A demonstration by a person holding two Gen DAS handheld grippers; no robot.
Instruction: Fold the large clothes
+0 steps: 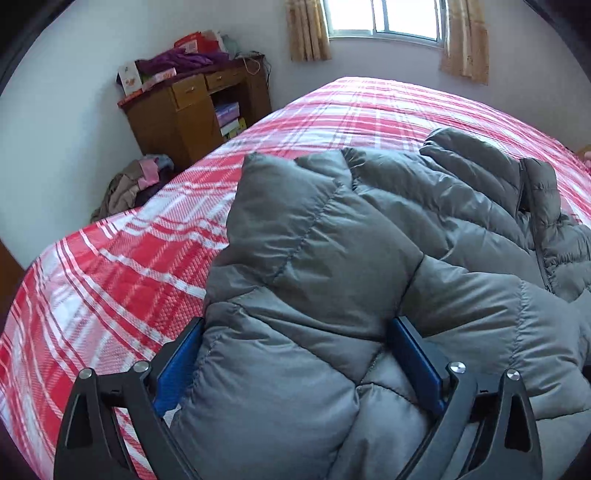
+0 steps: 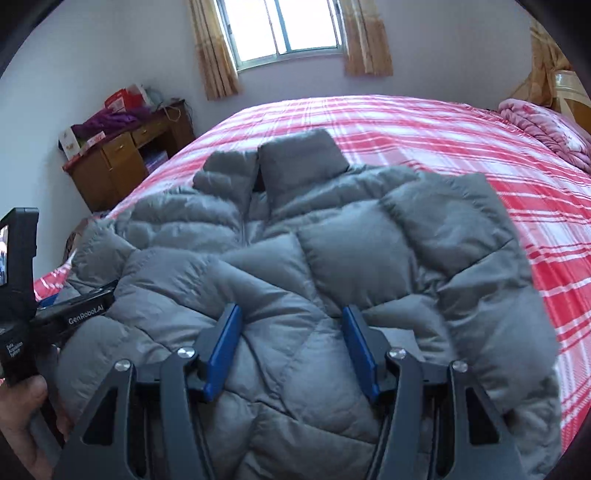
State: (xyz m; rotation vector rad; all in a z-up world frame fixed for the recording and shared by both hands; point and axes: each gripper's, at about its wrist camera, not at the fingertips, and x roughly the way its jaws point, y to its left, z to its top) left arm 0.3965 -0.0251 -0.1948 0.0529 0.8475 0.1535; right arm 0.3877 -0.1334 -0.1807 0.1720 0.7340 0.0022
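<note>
A grey puffer jacket (image 2: 332,236) lies front up on the red and white plaid bed (image 2: 443,133), collar toward the window. In the left wrist view the jacket (image 1: 332,240) bulges between the wide-apart blue pads of my left gripper (image 1: 299,332); its sleeve stands up in front. My right gripper (image 2: 291,314) is open over the jacket's lower middle, pads resting on or just above the fabric. The left gripper's body (image 2: 22,295) shows at the left edge of the right wrist view, held by a hand.
A wooden desk (image 1: 192,110) piled with clothes and boxes stands by the far left wall. A heap of clothes (image 1: 129,188) lies beside the bed. A pink blanket (image 2: 546,129) sits at the bed's right end. A window with curtains (image 2: 288,29) is behind.
</note>
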